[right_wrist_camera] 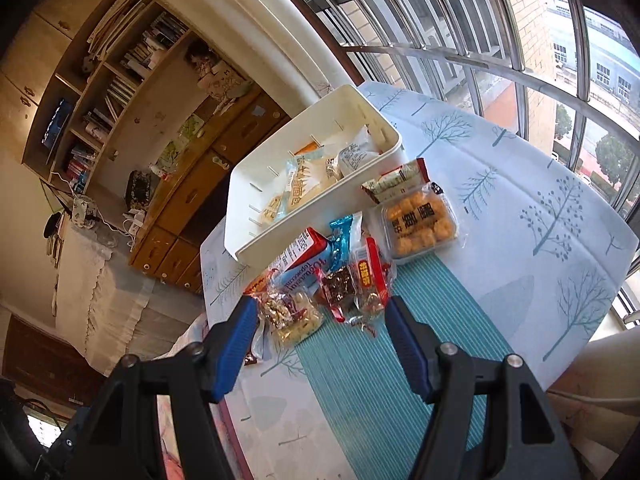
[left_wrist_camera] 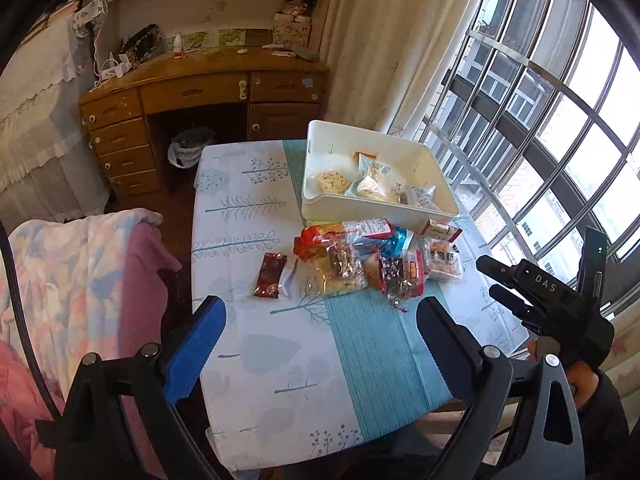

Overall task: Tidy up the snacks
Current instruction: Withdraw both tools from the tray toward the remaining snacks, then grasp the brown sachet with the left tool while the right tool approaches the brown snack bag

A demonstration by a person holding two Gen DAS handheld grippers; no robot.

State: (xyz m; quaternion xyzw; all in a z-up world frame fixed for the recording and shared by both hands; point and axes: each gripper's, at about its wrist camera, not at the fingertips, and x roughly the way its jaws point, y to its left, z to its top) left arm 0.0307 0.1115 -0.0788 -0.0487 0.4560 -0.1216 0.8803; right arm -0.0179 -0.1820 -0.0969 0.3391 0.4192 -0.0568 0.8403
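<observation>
A white bin [left_wrist_camera: 384, 210] [right_wrist_camera: 256, 240] stands at the table's far side with several wrapped snacks inside. In front of it lies a heap of snack packets [left_wrist_camera: 372, 258] [right_wrist_camera: 332, 280]. A dark red packet [left_wrist_camera: 271, 275] lies alone to the heap's left. A clear tray of golden puffs [right_wrist_camera: 418, 224] sits at the heap's right. My left gripper [left_wrist_camera: 320, 316] hangs open above the near cloth, empty. My right gripper [right_wrist_camera: 320, 312] stands open just short of the heap, nothing between its fingers. The right gripper's body [left_wrist_camera: 548, 300] shows at the left wrist view's right edge.
The table wears a white and teal tree-print cloth [left_wrist_camera: 260, 360] [right_wrist_camera: 520, 208]. A wooden desk with drawers [left_wrist_camera: 192, 96] stands beyond it, a barred window [left_wrist_camera: 540, 120] to the right, and a pink blanket [left_wrist_camera: 80, 280] lies at the left.
</observation>
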